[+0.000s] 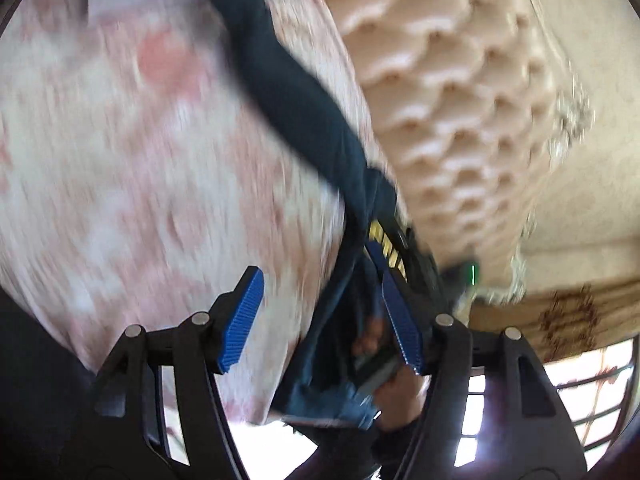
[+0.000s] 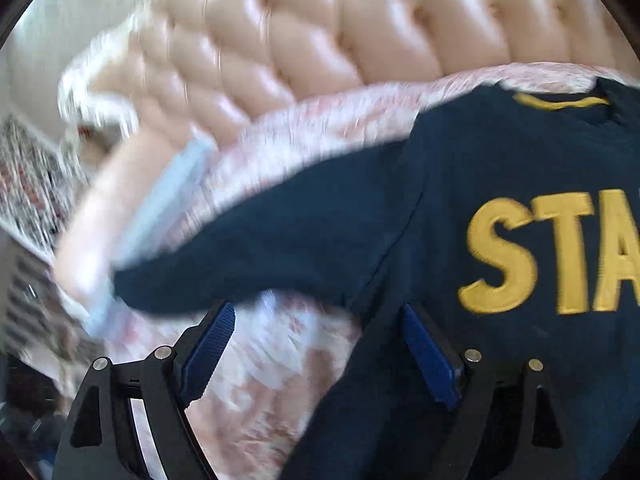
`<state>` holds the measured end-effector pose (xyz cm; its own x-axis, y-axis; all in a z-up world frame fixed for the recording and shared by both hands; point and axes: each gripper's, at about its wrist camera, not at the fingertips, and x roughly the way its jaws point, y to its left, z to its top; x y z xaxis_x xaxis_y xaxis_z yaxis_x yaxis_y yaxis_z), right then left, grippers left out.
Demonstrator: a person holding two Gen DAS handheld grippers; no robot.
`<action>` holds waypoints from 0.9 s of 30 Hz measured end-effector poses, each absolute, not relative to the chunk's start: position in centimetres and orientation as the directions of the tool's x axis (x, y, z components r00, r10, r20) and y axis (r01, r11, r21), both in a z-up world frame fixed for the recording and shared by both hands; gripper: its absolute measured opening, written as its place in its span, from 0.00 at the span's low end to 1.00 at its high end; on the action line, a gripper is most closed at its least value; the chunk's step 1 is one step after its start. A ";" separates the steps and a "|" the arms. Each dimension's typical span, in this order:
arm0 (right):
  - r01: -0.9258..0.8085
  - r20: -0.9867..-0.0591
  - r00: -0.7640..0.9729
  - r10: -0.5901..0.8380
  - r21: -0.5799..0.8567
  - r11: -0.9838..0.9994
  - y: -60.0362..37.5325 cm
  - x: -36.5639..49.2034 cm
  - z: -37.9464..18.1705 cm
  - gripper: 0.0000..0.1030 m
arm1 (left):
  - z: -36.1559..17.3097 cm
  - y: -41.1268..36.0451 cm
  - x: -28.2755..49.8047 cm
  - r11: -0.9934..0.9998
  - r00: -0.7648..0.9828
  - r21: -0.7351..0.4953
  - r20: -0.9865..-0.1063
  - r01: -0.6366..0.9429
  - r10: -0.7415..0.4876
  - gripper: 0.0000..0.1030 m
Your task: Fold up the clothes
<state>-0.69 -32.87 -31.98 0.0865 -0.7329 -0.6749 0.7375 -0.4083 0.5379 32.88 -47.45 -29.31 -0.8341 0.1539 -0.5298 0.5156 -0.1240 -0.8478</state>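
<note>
A dark navy sweatshirt (image 2: pixel 460 200) with big yellow letters lies on the pink floral bedcover (image 2: pixel 280 380). One sleeve (image 2: pixel 240 248) stretches out to the left. My right gripper (image 2: pixel 320 350) is open over the sweatshirt's side edge, one pad above the navy cloth and the other above the bedcover. In the blurred left wrist view, the sleeve (image 1: pixel 296 92) runs down the middle to bunched navy cloth (image 1: pixel 332 344). My left gripper (image 1: pixel 320 320) is open, its jaws still widening. The cloth hangs against its right pad (image 1: pixel 400 320) and is not pinched.
A tufted peach headboard (image 2: pixel 320 32) runs along the far side of the bed (image 1: pixel 448 100). Light blue cloth (image 2: pixel 160 208) lies past the sleeve's end. A person's hand (image 1: pixel 400 396) shows behind the navy cloth. A barred window (image 1: pixel 580 400) is at the lower right.
</note>
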 end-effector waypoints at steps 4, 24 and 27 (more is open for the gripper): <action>0.746 -0.537 0.048 -0.842 0.580 -0.328 -31.7 -1.2 -30.1 0.85 | -29.3 -51.4 33.7 -0.061 -0.856 -0.863 -0.505 0.501 0.112 0.63; 0.753 -0.632 0.156 -0.759 0.574 -0.322 -33.5 0.2 -33.8 0.86 | -30.0 -57.6 31.6 0.188 -0.823 -0.812 -0.567 0.553 -0.027 0.63; 0.754 -0.623 0.158 -0.766 0.577 -0.314 -33.5 0.2 -33.8 0.86 | -30.4 -58.5 31.2 0.158 -0.764 -0.760 -0.643 0.630 -0.050 0.63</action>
<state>0.16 -33.46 -33.77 0.1581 -0.7657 -0.6234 0.7538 -0.3142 0.5771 31.21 -58.49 -30.36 -0.7639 -0.0496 -0.6434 0.6301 0.1579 -0.7603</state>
